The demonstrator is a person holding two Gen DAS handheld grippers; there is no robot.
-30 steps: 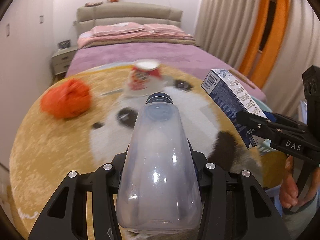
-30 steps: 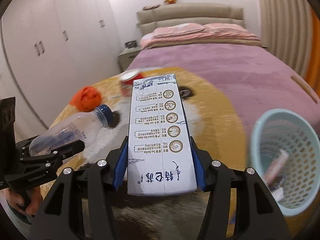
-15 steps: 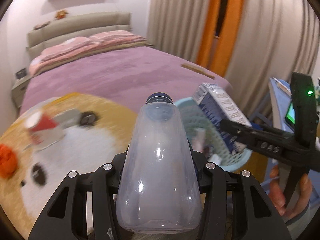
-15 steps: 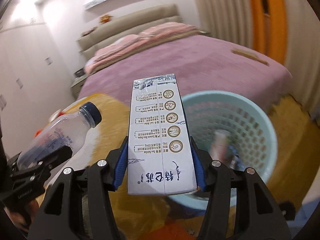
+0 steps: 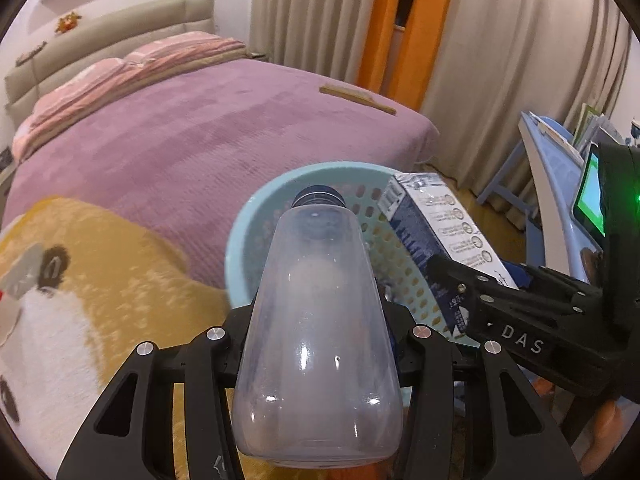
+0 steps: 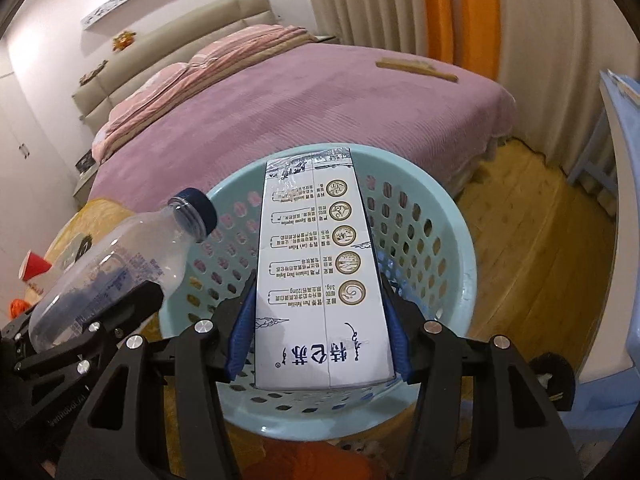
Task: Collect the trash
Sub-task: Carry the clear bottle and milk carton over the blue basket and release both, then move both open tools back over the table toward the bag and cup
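My left gripper [image 5: 320, 320] is shut on a clear plastic bottle [image 5: 316, 344] with a dark blue cap, held over the near rim of a light blue perforated basket [image 5: 244, 232]. The bottle also shows in the right wrist view [image 6: 112, 268]. My right gripper [image 6: 320, 320] is shut on a white and blue milk carton [image 6: 320, 280], held above the basket's opening [image 6: 460, 240]. From the left wrist view the carton [image 5: 436, 232] hangs over the basket's right side. What lies inside the basket is mostly hidden.
A bed with a purple cover [image 5: 180, 132] stands just behind the basket. A yellow and white panda rug [image 5: 80, 280] lies to the left, with a red cup [image 6: 34, 266] and an orange lump [image 6: 18, 306] on it. A blue desk [image 5: 560, 184] stands at the right.
Both grippers swung right from the rug to the basket, carrying bottle and carton. The basket now sits directly under both, much closer than before.
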